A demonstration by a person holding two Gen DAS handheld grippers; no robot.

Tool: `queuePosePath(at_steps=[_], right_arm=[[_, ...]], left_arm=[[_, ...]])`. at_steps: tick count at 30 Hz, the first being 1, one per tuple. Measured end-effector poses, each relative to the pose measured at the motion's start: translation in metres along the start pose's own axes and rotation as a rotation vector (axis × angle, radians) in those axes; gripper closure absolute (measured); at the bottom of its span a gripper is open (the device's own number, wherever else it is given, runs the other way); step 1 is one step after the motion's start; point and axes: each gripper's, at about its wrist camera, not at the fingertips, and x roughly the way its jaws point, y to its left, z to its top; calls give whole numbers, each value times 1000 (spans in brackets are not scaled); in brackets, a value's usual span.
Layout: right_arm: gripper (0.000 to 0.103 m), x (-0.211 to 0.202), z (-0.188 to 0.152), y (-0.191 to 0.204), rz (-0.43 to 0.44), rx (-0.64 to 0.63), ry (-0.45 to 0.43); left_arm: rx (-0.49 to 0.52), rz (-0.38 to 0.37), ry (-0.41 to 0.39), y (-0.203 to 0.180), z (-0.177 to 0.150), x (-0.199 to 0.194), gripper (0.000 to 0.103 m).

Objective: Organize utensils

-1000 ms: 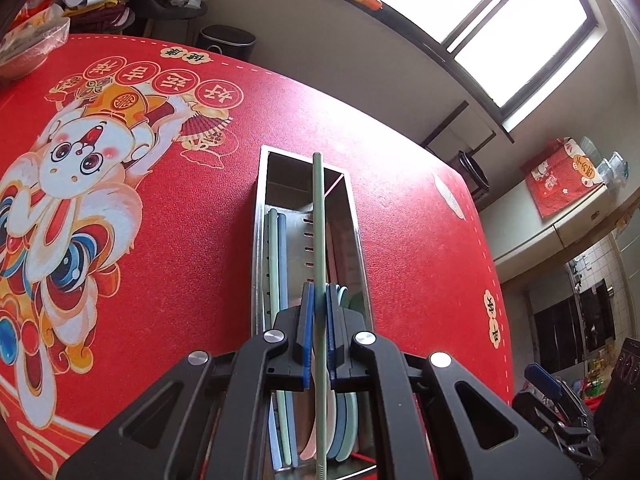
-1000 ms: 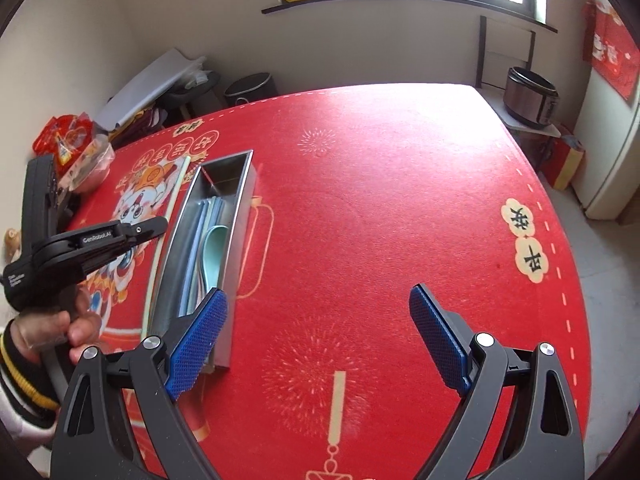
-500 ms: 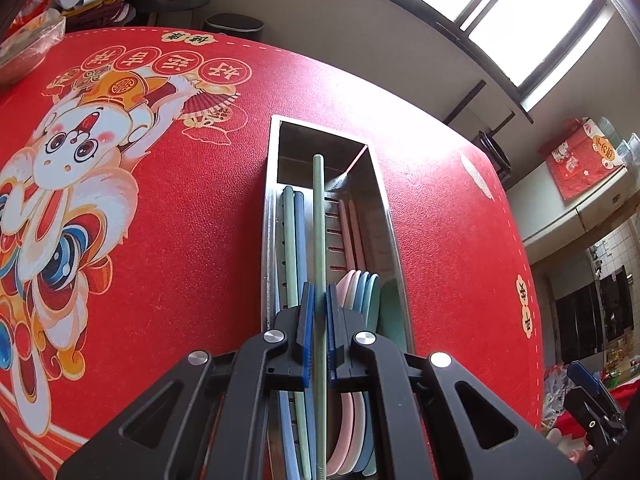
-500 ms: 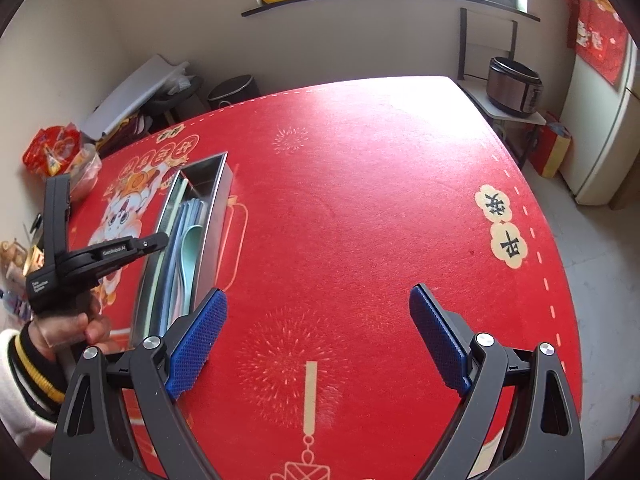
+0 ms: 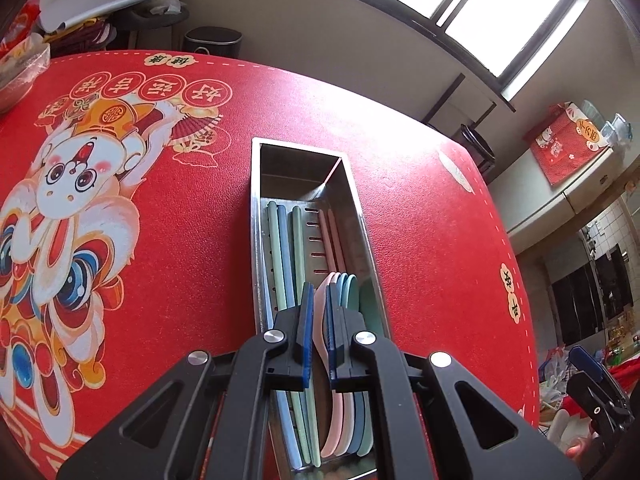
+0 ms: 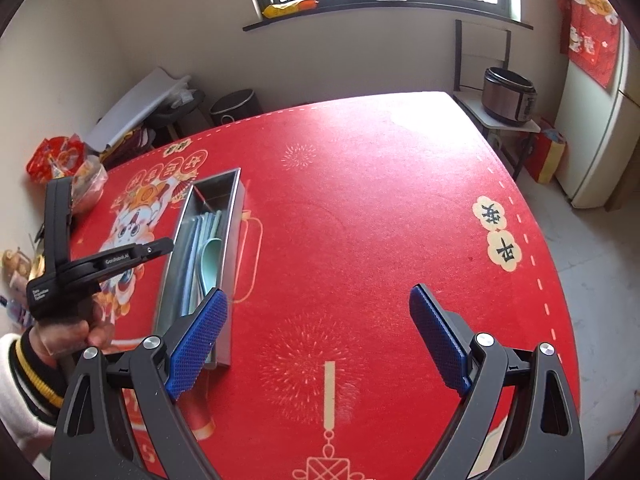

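The left tool (image 5: 318,322) hangs over the metal tray (image 5: 256,240) on the red counter (image 5: 420,240), its pads nearly together with nothing pinched. Chopsticks (image 5: 286,248) and spoons (image 5: 344,292) lie in the tray. The right tool (image 6: 318,344) is spread wide and empty.

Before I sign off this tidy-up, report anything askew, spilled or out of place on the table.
Nothing stands out. The chopsticks and nested spoons all lie lengthwise inside the metal tray, none poking over its rim, and the red tablecloth shows no spill.
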Motion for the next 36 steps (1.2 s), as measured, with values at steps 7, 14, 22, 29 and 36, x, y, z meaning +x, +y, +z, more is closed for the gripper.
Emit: queuePosePath(at_steps=[7,14,22,29,36], right_arm=[[14,-27,3,25,-14,6,-79],[14,-71,15,53,-95,-4,-185],[14,-129,22,92,-196,-3,-313],[14,-162,11,120,-248,11,-402],[14,-174,5,129,-277,27,-424]], left_arm=[[103,10,-70,-7,7,-62,70],[228,24,-198,-9,13,-152,13],[337,83,-321,-9,12,-229,6],[367,42,-367,-10,7,-264,6],[417,32,-403,-16,1,-279,6]])
